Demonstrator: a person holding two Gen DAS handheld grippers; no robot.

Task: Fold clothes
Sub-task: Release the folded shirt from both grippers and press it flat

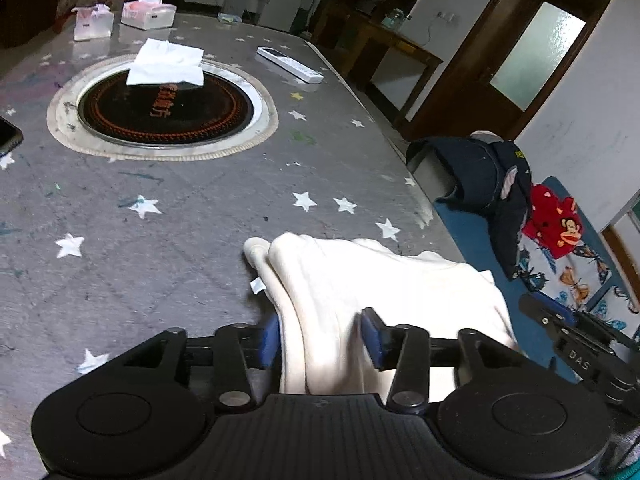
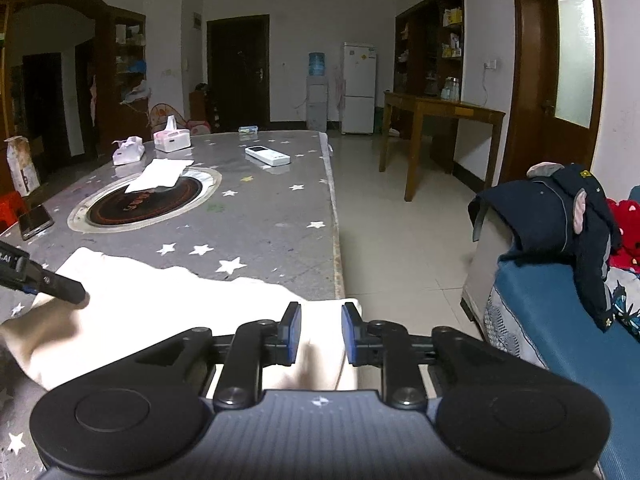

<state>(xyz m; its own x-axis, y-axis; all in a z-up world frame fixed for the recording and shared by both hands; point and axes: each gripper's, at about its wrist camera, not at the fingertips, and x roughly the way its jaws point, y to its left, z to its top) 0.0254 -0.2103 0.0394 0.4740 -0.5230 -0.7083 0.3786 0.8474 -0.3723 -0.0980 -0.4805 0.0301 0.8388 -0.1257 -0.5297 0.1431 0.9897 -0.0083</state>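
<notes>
Left wrist, tool [image 1: 320, 336] half open astride cream garment [image 1: 360, 280]

The near end of the cream-white bunched cloth garment [image 1: 384, 280] disappears beneath the black left tool [image 1: 320, 340], so its lower edge cannot be seen. A dark flat phone [image 1: 8, 134] on the grey star-printed counter [image 1: 180, 208] is cut by the picture's left edge. Orange lettering on the round black inset cooktop [image 1: 168, 110] is too blurred to read.
</notes>
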